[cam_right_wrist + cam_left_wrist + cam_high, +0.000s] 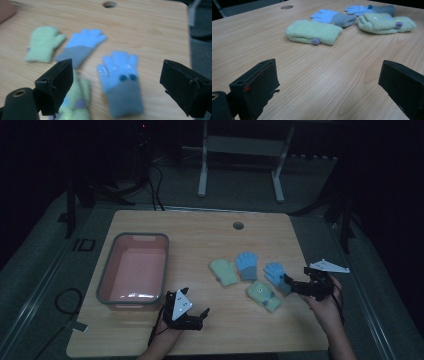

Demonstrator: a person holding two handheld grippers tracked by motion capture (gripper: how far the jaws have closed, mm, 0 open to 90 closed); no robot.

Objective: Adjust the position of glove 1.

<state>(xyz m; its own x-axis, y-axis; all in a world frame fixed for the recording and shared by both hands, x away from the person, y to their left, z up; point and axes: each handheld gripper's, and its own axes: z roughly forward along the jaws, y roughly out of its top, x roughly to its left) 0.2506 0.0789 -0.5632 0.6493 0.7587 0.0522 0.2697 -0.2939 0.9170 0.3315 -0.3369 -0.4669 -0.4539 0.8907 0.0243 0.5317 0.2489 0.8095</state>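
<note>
Four gloves lie on the wooden table right of centre: a green mitten (223, 271), a blue-and-grey glove (246, 265), a second blue-and-grey glove (275, 274) and a second green mitten (264, 296). My right gripper (290, 285) is open, and its jaws hover just over the cuff of the second blue glove (121, 80), one on each side. My left gripper (202, 318) is open and empty near the front edge. It points toward the gloves, with the green mitten (313, 32) nearest and the others behind it.
A pink bin with a grey rim (106, 270) stands empty at the table's left, just beyond my left gripper. A cable hole (238, 225) sits near the far edge. The right edge of the table (305, 270) runs close beside my right hand.
</note>
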